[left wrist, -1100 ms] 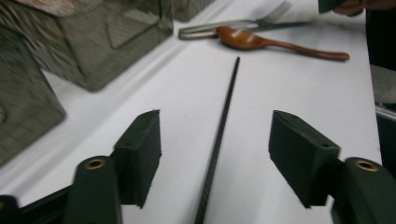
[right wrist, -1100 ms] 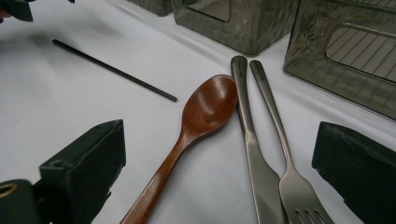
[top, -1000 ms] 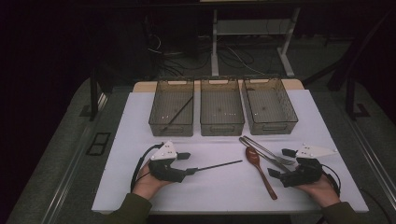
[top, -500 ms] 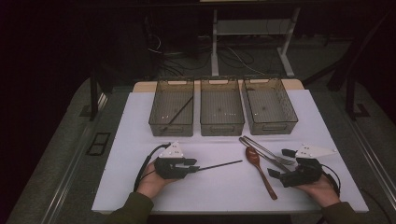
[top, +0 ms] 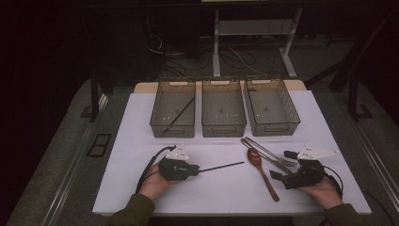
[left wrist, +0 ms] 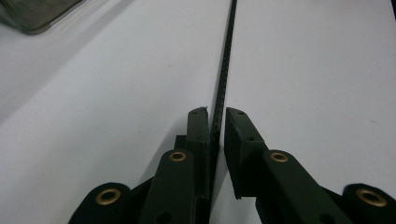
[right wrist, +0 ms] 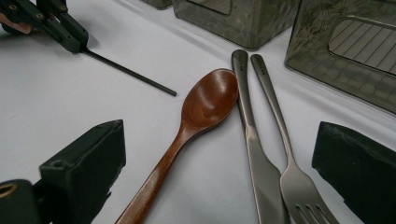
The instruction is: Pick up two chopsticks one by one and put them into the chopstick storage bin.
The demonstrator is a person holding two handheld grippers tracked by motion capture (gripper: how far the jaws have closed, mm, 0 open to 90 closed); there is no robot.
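A thin black stick [top: 223,166] lies on the white table, pointing right. My left gripper [top: 196,170] lies low over its left end. In the left gripper view the stick [left wrist: 226,56] runs between the jaws of that gripper [left wrist: 217,112], which have just been closing. It rests against the left pad, and a sliver of table shows by the right one. My right gripper [top: 281,165] stands open at the right. Between its wide jaws [right wrist: 219,125] lie a wooden spoon [right wrist: 205,100], a metal knife [right wrist: 250,121] and a fork [right wrist: 275,112], none of them touched.
Three clear bins stand in a row at the back. The left bin [top: 160,120] holds another black stick [top: 181,110]; the middle bin [top: 223,123] and the right bin [top: 291,115] look bare. The spoon [top: 261,172] lies between the two grippers.
My left gripper has sunk onto the stick's left end and its jaws have drawn in around it. The right gripper and the cutlery have kept still.
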